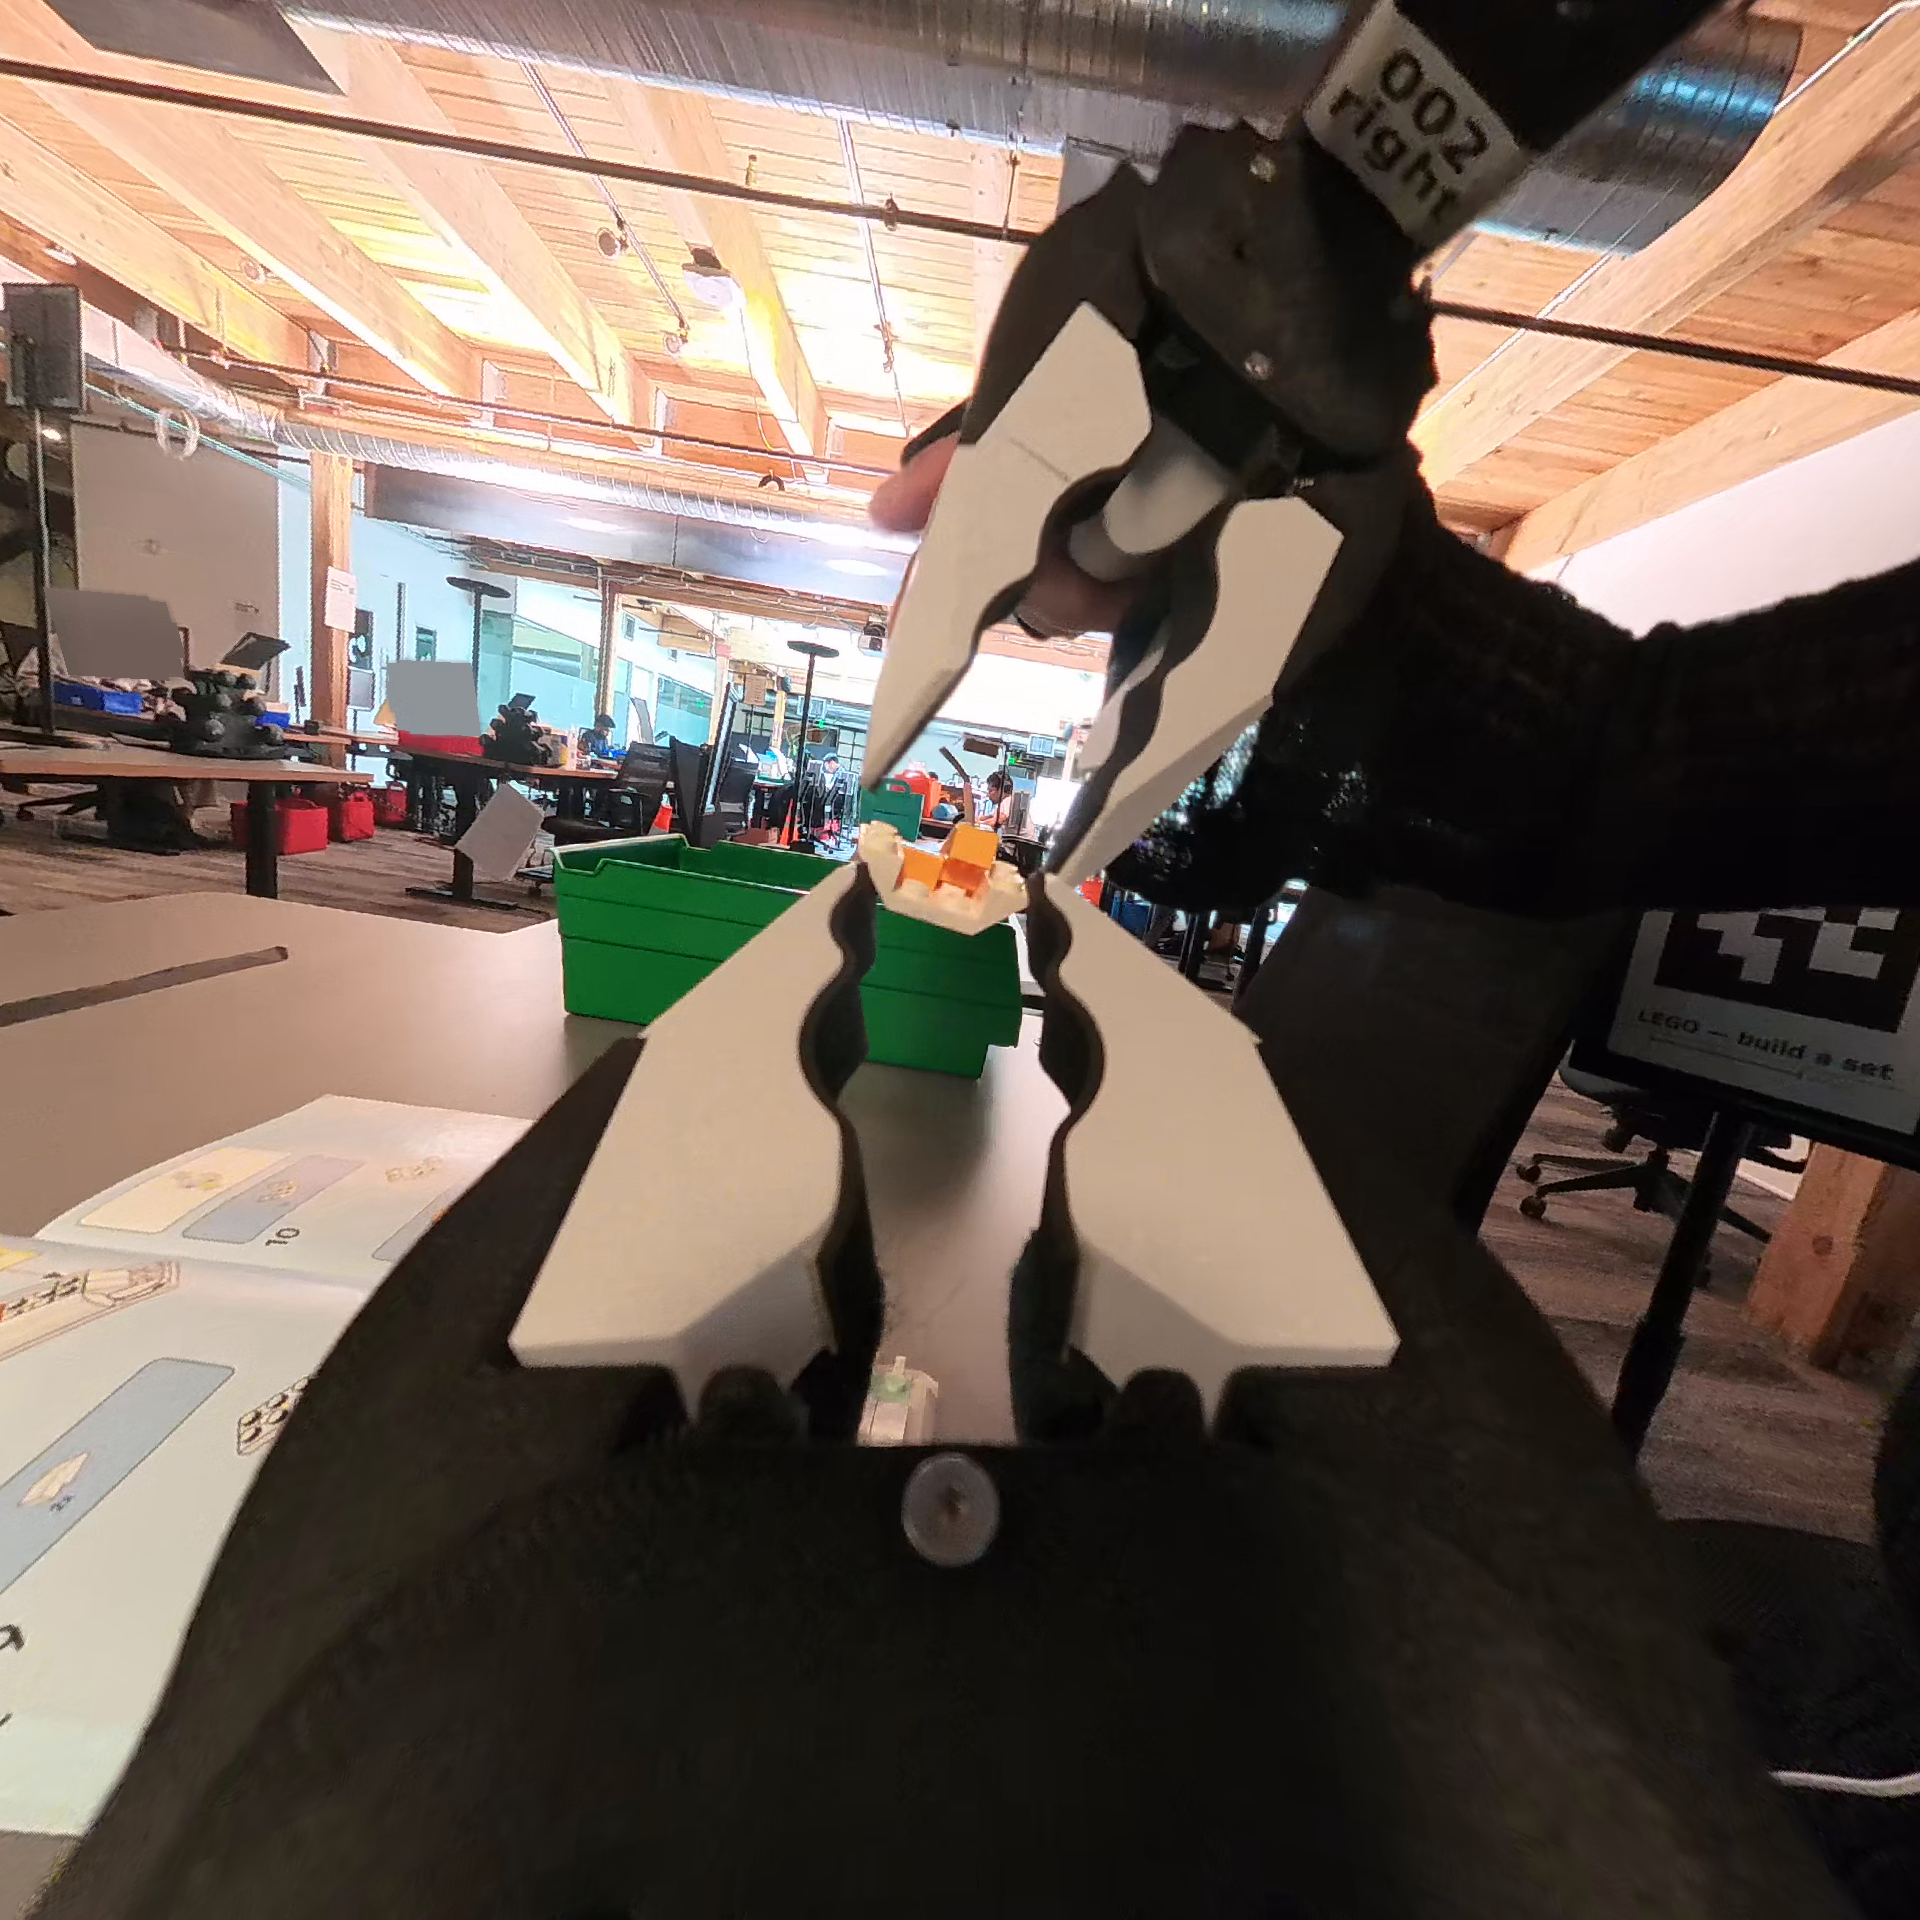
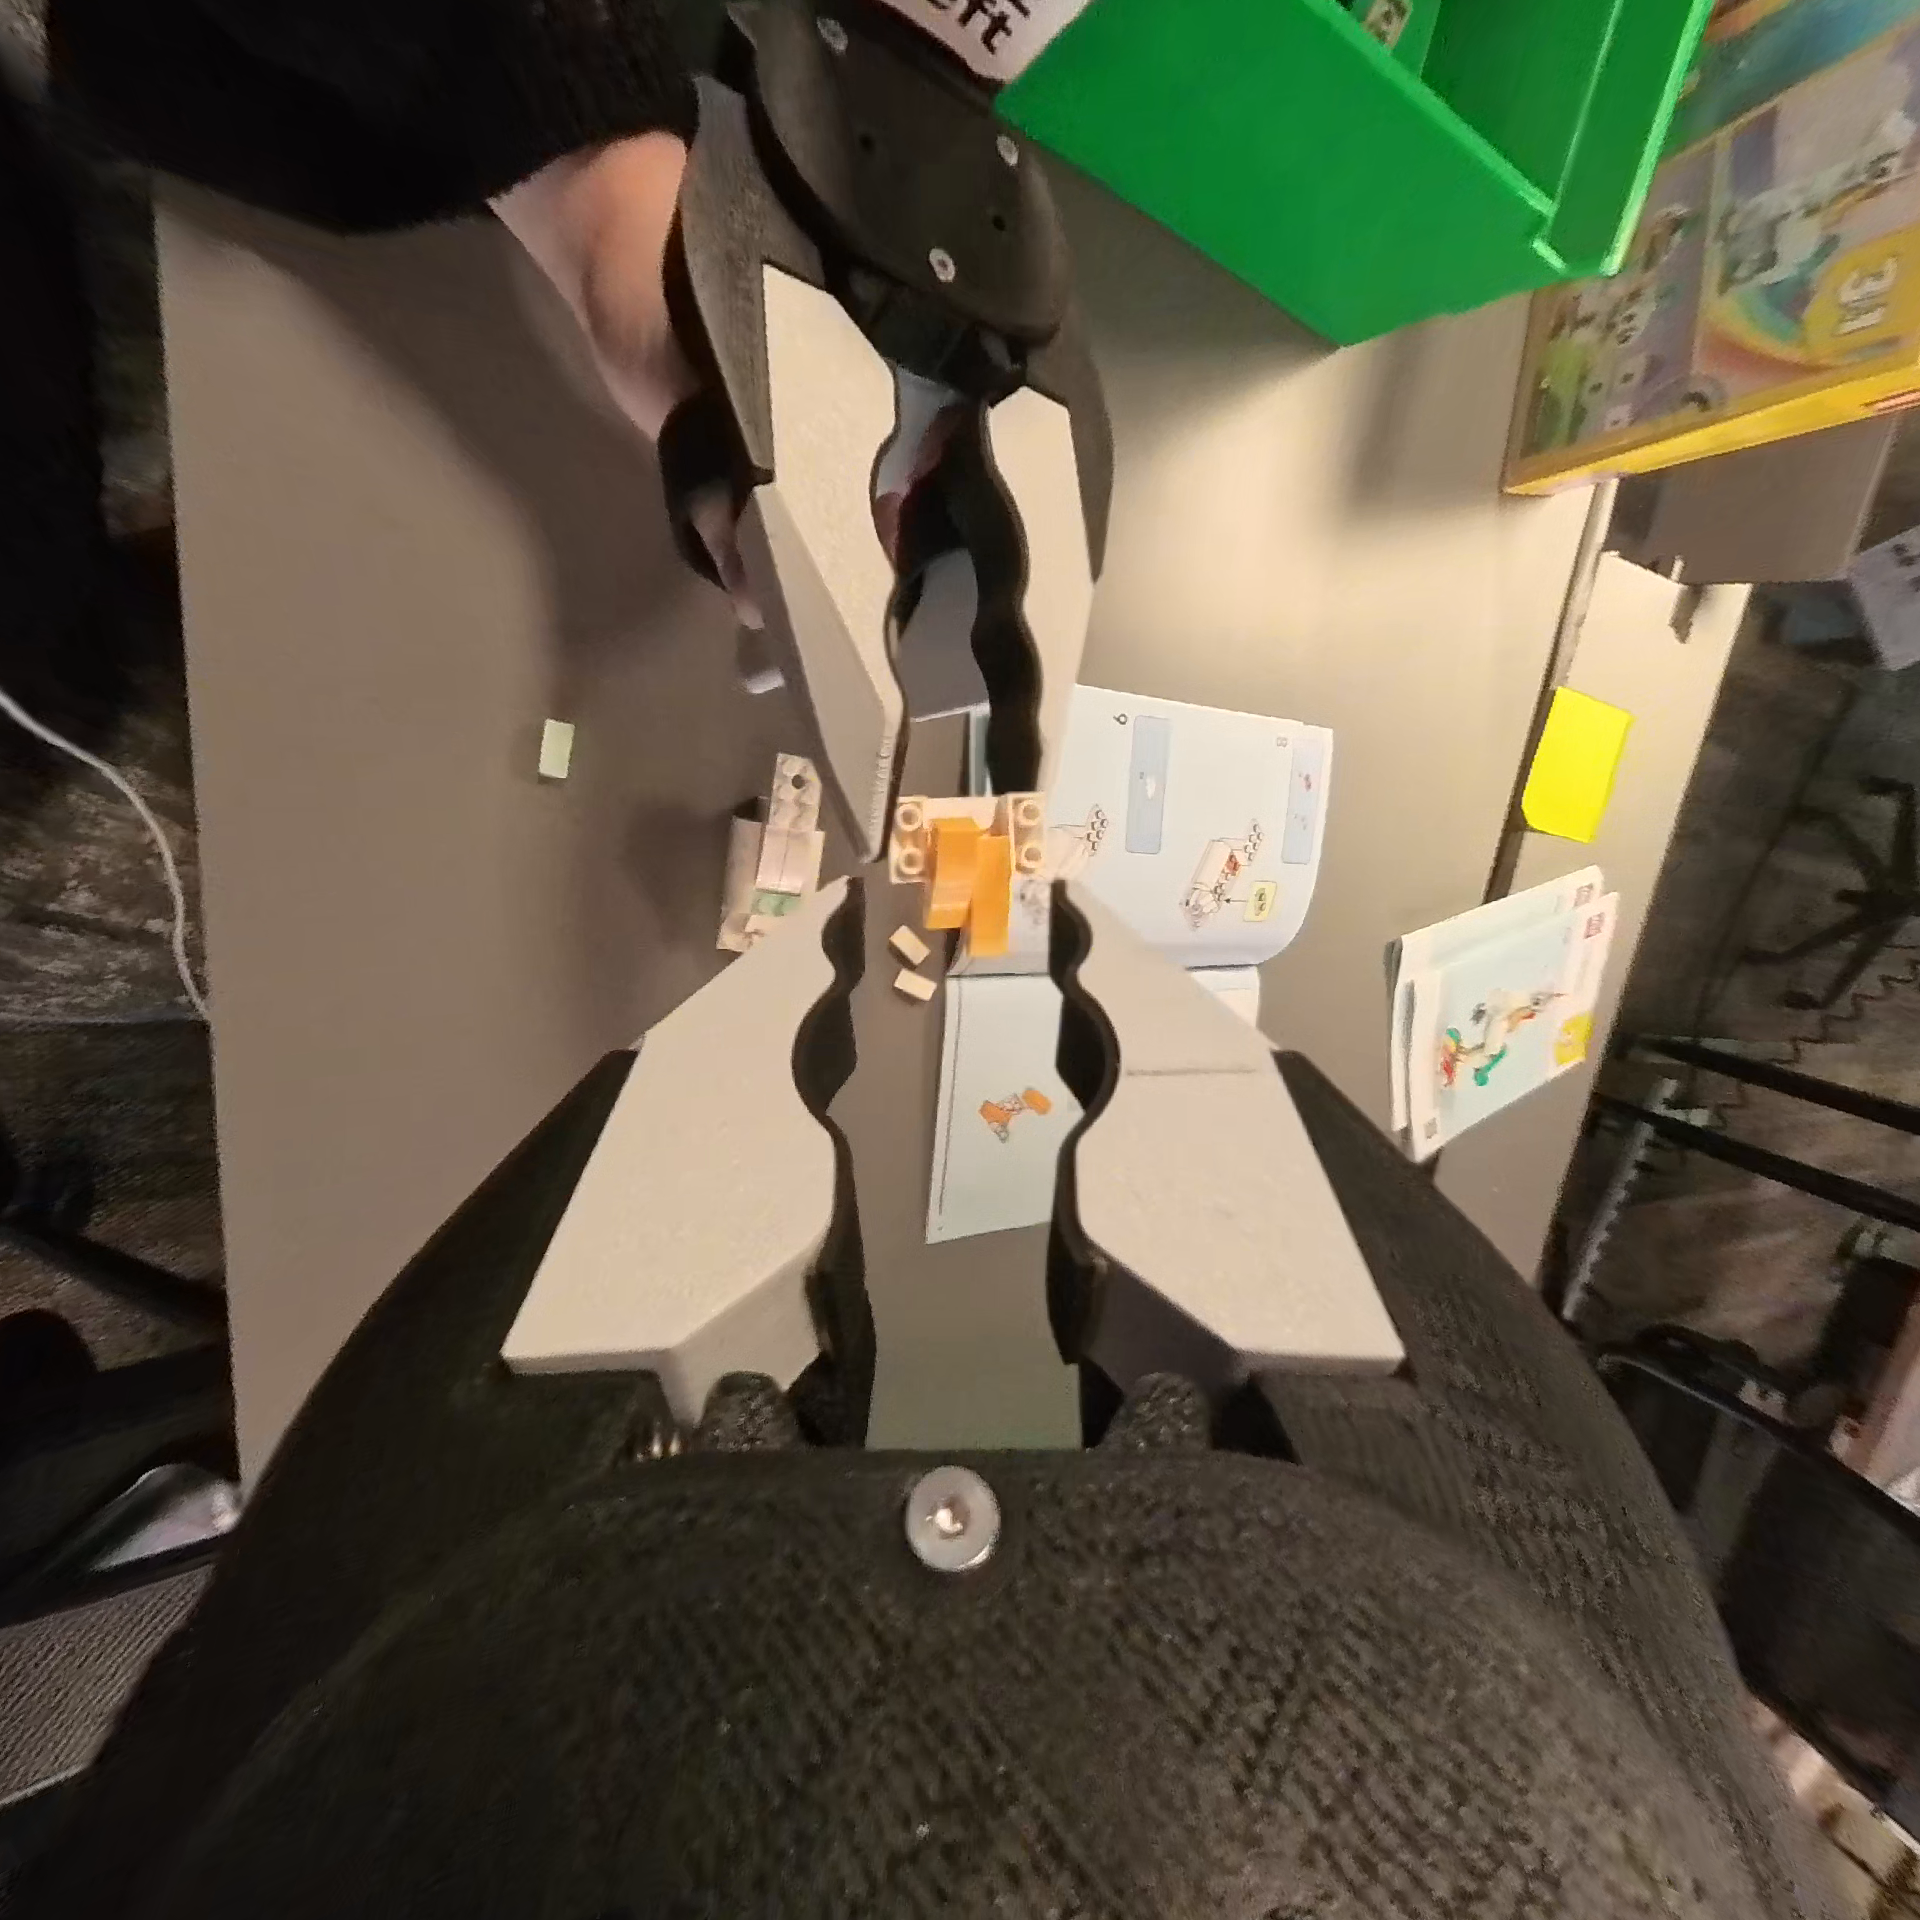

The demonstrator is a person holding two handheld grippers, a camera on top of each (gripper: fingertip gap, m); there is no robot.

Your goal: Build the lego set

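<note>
My left gripper (image 1: 948, 881) is shut on a small white and orange lego assembly (image 1: 940, 868) and holds it up above the grey table (image 1: 312, 997). My right gripper (image 1: 966, 821) comes down from the upper right, open, with its tips on either side of the assembly and just above it. In the right wrist view my right gripper (image 2: 954, 883) is open around the assembly (image 2: 961, 868), and the left gripper (image 2: 956, 831) reaches in from the top and clamps the white plate's sides. Two small tan pieces (image 2: 911, 964) lie on the table below.
An open instruction booklet (image 2: 1195, 831) lies under the grippers. A white sub-assembly (image 2: 779, 847) and a pale green tile (image 2: 558, 750) lie to its left. A green bin (image 2: 1299, 156), a lego box (image 2: 1714, 260) and more booklets (image 2: 1496, 997) sit farther off. My left and right fingertips are right by each other.
</note>
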